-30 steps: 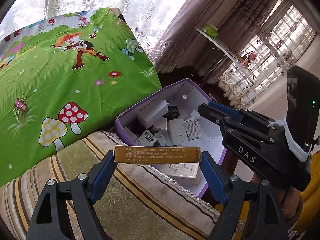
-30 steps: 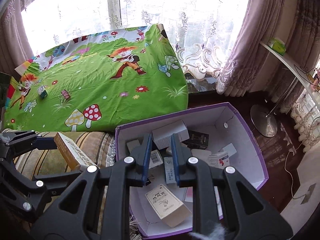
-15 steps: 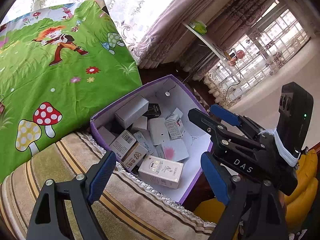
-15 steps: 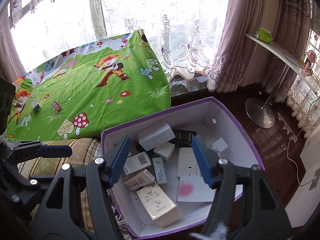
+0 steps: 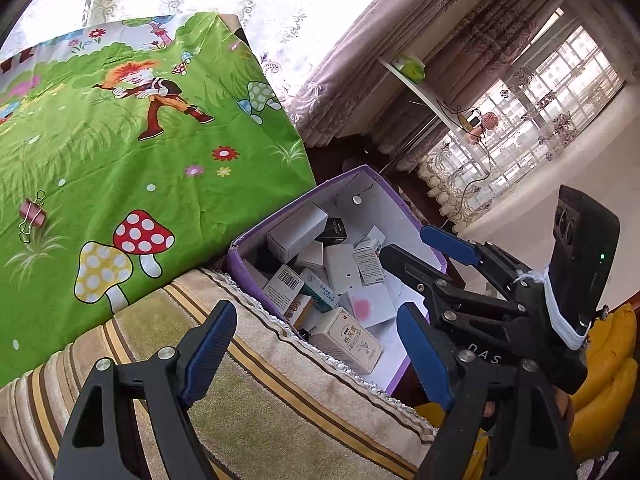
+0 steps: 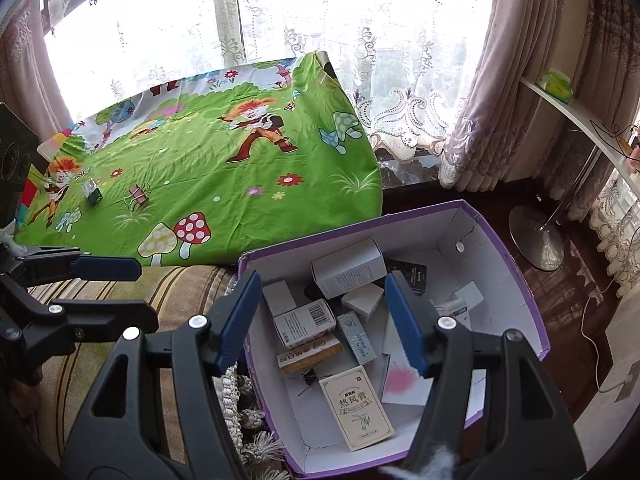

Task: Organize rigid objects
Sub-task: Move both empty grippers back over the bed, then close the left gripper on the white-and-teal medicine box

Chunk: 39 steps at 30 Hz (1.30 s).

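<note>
Rigid objects: small cartons, most of them already lying in the purple box (image 6: 516, 280), which sits just ahead of and below both grippers.
Right gripper (image 6: 326, 320): jaws spread with nothing between them; they have just been opening. It hangs over the near left part of the box.
Left gripper (image 5: 316, 350): jaws spread wide and empty, having eased in a little; it hovers over the striped cushion (image 5: 256, 412) at the near edge of the box, to the left of the right gripper.
Directly under the right gripper: an orange-fronted carton (image 6: 310, 354), a barcode carton (image 6: 304, 322) and a teal-edged carton (image 6: 356, 338), lying close together.
Nearest corner of the box: a cream carton with dark lettering (image 6: 358, 406), flat on the box floor, with a black binder clip (image 6: 308, 378) just beside it.
Further inside: a long white carton (image 6: 346, 268) leaning over a black carton (image 6: 412, 274), plus loose white cards.
Done, by my reading: the bulk of the cartons are gathered in the box.
Left, by my reading: well beyond the left gripper, on the green cartoon cloth (image 6: 208, 176), a small green-and-white carton (image 6: 92, 192) and a pink binder clip (image 6: 138, 196) are yet to be collected.
Next reach: it would run out over the cloth, away from the box, and the left gripper is the nearer one.
</note>
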Each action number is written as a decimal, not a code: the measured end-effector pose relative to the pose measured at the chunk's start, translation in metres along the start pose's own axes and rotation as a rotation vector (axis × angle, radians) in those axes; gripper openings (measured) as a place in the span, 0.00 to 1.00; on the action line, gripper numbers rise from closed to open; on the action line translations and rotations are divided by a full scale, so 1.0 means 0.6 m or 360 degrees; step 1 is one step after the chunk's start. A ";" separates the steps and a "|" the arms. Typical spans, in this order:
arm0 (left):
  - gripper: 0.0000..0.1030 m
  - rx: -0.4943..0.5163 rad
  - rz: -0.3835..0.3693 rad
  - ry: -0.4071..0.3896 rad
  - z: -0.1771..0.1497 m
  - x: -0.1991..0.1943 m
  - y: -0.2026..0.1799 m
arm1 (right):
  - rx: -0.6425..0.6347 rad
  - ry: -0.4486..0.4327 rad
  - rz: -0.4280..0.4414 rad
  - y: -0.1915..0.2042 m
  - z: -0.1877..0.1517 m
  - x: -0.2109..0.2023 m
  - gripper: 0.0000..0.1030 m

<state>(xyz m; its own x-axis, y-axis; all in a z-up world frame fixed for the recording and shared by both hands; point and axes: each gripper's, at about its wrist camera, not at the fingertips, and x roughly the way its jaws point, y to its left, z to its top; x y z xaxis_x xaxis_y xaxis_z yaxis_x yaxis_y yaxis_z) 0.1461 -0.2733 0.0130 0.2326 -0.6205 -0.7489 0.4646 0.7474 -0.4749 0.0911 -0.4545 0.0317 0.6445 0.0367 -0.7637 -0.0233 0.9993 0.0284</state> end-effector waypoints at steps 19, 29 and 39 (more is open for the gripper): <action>0.81 -0.0067 0.0790 -0.0376 0.012 -0.134 0.197 | -0.0274 0.0050 0.0166 0.152 0.045 0.051 0.72; 0.81 -0.0066 0.0940 -0.0409 0.013 -0.161 0.239 | -0.0372 0.0060 0.0264 0.228 0.082 0.076 0.72; 0.81 -0.0336 0.0973 -0.0372 0.040 -0.177 0.335 | -0.0356 0.0086 0.0344 0.280 0.126 0.128 0.72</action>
<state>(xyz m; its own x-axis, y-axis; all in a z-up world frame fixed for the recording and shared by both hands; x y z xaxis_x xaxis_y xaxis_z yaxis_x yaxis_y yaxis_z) 0.2354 -0.0629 0.0080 0.5891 -0.0900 -0.8031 0.0205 0.9951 -0.0965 0.1944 -0.2837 0.0265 0.5650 0.2424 -0.7886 -0.3269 0.9434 0.0558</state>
